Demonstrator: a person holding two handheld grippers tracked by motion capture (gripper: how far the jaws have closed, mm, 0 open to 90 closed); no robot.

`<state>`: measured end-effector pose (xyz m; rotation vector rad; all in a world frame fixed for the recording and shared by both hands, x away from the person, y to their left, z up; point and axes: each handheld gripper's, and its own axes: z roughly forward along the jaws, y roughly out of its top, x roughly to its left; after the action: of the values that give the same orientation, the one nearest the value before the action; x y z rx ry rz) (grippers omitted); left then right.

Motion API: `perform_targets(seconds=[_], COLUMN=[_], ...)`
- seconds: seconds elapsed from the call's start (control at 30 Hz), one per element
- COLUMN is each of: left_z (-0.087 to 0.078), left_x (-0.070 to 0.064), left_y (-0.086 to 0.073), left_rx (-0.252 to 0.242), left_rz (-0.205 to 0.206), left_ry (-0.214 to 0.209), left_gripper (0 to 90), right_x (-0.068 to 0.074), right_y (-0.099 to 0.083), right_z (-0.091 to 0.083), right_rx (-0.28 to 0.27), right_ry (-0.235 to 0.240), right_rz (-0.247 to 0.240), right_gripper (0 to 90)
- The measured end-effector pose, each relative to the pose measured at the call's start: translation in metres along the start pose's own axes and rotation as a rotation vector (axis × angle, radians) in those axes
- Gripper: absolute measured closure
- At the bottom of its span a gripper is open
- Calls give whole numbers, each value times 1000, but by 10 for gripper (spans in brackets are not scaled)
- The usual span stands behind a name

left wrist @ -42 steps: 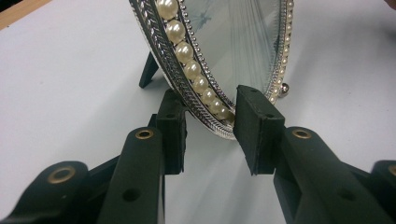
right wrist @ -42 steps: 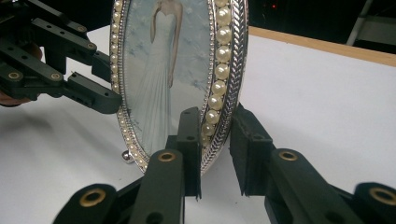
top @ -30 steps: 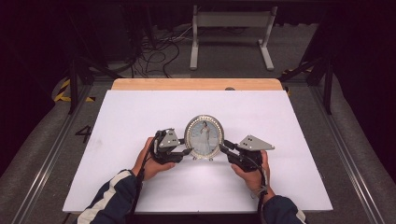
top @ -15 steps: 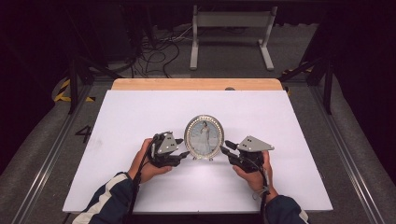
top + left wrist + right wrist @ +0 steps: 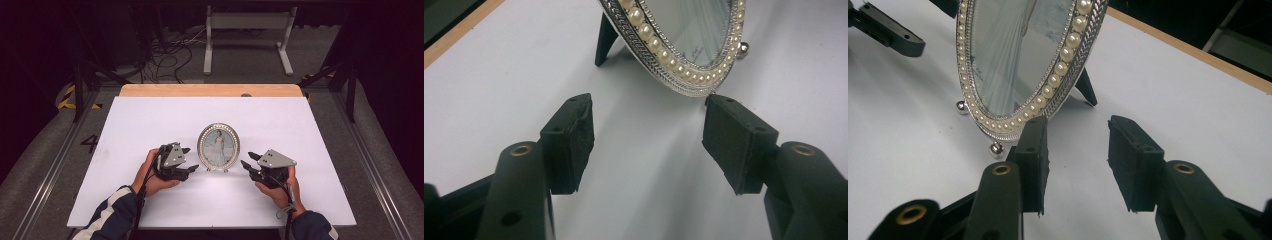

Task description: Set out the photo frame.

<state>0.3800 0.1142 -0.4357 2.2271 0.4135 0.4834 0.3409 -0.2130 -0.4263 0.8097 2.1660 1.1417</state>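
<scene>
Two grippers flank the oval pearl-rimmed photo frame [image 5: 218, 146], which stands upright on its rear strut mid-table [image 5: 150, 115]. My left gripper [image 5: 189, 159] and right gripper [image 5: 248, 163] both have their jaws spread wide and hold nothing, each just beside a lower edge of the rim. I judge that an uneven nudge from either pad could tip the frame backward or skid its small ball feet.

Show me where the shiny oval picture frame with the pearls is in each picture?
High view: the picture frame stands mid-table, between the two hand-held grippers.
Left gripper view: its pearl rim fills the top right, above the right jaw.
Right gripper view: it stands top left, above the left jaw.
Shared landmark: the black back leg propping it.
</scene>
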Motion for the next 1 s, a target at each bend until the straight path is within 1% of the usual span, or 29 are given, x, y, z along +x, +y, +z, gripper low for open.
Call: perform_targets(seconds=[0.03, 0.13, 0.2, 0.27, 0.3, 0.33, 0.37, 0.43, 0.47, 0.5, 0.53, 0.63, 0.67, 0.73, 0.8, 0.87, 0.93, 1.0], left_z=[-1, -4, -7, -10, -10, -12, -13, -16, -17, -18, -18, -23, -24, -27, -30, -33, -37, -42], left_x=[-1, -4, -5, -7, -7, -7, -8, -8, -8, -9, -9, -10, -11, -12, -13, -13, -12, -10], left_y=[0, -2, -3, -5, -5, -7, -8, -12, -14, -18, -18, -24, -26, -30, -34, -38, -41, -46], left_rx=[0, 7, 13, 14, 14, 12, 13, 9, 14, 23, 23, 29, 27, 22, 23, 23, 23, 18], left_rz=[4, 15, 23, 24, 24, 24, 20, 6, 7, 3, 3, -2, -10, -12, -14, -17, -27, -43], left_ry=[3, 3, 12, 21, 21, 29, 35, 35, 39, 47, 47, 56, 56, 53, 49, 46, 57, 61], left_gripper=[360, 312, 292, 267, 254, 254, 236, 214, 206, 175, 163, 154, 138, 137, 121, 106, 98, 93], right_x=[0, 0, -1, -1, -1, -1, -1, 0, 0, 1, 1, 0, 0, 0, -1, -1, -2, -3], right_y=[0, -2, -2, -1, -1, -1, 0, 0, 1, 1, 1, 0, -4, -6, -10, -14, -16, -19], right_z=[-1, -2, -3, -4, -4, -5, -5, -6, -6, -6, -6, -5, -6, -7, -10, -14, -18, -21], right_rx=[4, 12, 13, 11, 11, 10, 10, 4, 6, 13, 13, 26, 46, 55, 60, 65, 56, 49], right_ry=[0, -6, -9, -16, -16, -16, -14, 2, -5, -19, -19, -26, -22, -19, -6, -23, -21, -27], right_rz=[2, 0, 1, 1, 1, 1, -2, 3, -2, -4, -4, 3, 5, 4, 9, -2, 7, 6], right_gripper=[594, 542, 507, 460, 460, 441, 419, 370, 344, 281, 281, 212, 191, 185, 172, 168, 169, 167])
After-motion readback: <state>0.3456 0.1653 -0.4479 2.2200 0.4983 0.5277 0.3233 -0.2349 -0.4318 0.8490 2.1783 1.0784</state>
